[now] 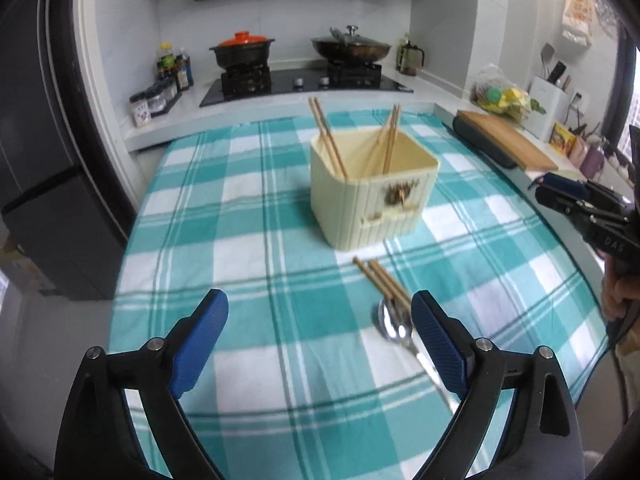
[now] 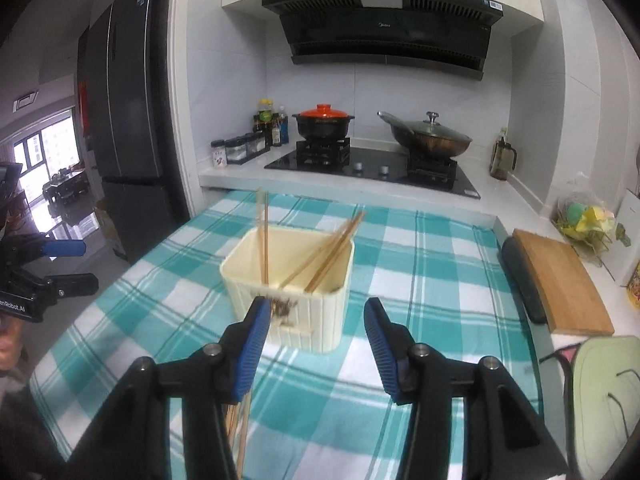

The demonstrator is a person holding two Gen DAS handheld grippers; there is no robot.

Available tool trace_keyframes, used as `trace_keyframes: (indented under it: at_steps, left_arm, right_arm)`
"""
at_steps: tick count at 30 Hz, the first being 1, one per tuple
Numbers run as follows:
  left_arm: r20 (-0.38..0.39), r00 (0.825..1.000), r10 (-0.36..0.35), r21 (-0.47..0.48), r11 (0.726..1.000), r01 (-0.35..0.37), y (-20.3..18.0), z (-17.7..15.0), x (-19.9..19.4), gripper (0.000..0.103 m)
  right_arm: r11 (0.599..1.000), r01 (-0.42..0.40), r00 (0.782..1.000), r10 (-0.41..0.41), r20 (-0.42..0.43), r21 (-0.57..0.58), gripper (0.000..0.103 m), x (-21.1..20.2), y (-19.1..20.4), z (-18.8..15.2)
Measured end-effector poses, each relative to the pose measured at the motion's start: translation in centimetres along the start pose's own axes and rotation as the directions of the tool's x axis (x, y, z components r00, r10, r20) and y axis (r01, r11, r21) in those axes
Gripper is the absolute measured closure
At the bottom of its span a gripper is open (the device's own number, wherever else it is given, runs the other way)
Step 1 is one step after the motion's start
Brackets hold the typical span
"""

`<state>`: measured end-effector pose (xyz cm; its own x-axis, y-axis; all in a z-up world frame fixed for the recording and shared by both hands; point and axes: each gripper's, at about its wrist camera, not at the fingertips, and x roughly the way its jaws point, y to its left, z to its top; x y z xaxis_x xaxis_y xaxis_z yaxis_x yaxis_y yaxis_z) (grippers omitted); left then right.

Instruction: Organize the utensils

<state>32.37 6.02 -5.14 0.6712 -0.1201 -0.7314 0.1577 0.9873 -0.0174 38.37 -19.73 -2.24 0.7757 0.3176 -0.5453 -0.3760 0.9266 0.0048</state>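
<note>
A cream ribbed utensil holder point(image 1: 372, 196) stands on the teal checked cloth and holds several wooden chopsticks point(image 1: 328, 138). It also shows in the right wrist view point(image 2: 292, 288). Loose chopsticks point(image 1: 380, 278) and a metal spoon point(image 1: 396, 328) lie on the cloth in front of it. My left gripper point(image 1: 320, 316) is open and empty above the cloth, its right finger just beside the spoon. My right gripper point(image 2: 316, 320) is open and empty, just in front of the holder; loose chopsticks point(image 2: 242, 428) lie under its left finger. It shows in the left wrist view point(image 1: 560, 196) at the right edge.
A stove with a black pot with orange lid point(image 2: 323, 122) and a lidded wok point(image 2: 430, 136) stands behind the table. A wooden cutting board point(image 2: 560, 284) lies on the right counter. Spice jars point(image 2: 240, 150) and a dark fridge point(image 2: 124, 128) are at the left.
</note>
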Motion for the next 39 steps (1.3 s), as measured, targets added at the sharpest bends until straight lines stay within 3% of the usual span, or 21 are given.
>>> trace_keyframes:
  at_steps: [3,6,9,14,18,29,35,39]
  left_arm:
    - [-0.037,0.999,0.000,-0.046,0.999,-0.002,-0.8,-5.5,1.3,0.009]
    - [-0.018,1.000,-0.017,-0.093,0.996,0.016,-1.7,-9.5,2.3,0.009]
    - [0.002,0.999,0.039,-0.092,0.995,-0.039,-2.6,-11.7,3.9,0.009]
    - [-0.020,1.000,0.014,-0.128,0.992,-0.016,-3.2,-13.2,6.0,0.009]
    - [-0.031,0.999,0.030,-0.117,0.993,-0.033,-4.0,-13.6,6.7,0.009]
    - [-0.032,0.996,0.086,-0.100,0.991,-0.089,-4.6,-13.8,6.5,0.009]
    - [-0.037,0.999,-0.026,-0.087,0.996,0.023,-7.5,-11.3,6.7,0.009]
    - [-0.035,0.999,0.039,-0.006,0.999,-0.039,-10.2,-9.6,8.4,0.009]
  right_arm:
    - [1.000,0.024,0.999,-0.024,-0.030,0.016,0.053,-1.0,0.0,-5.4]
    - [0.996,0.053,0.997,-0.049,-0.056,0.072,0.053,-1.7,-0.1,-10.5]
    - [0.989,0.103,0.992,-0.095,-0.078,0.110,0.053,-2.3,0.0,-15.3]
    - [0.978,0.152,0.982,-0.134,-0.129,0.143,0.053,-3.0,0.0,-20.2]
    - [0.978,0.183,0.976,-0.168,-0.139,0.103,0.053,-3.1,0.4,-21.5]
    - [0.982,0.158,0.974,-0.138,-0.179,0.105,0.053,-1.4,0.9,-22.4]
    - [0.978,0.154,0.967,-0.120,-0.225,0.139,0.053,-0.7,0.3,-23.1]
    - [0.981,0.170,0.962,-0.144,-0.233,0.096,0.051,-0.4,1.0,-23.1]
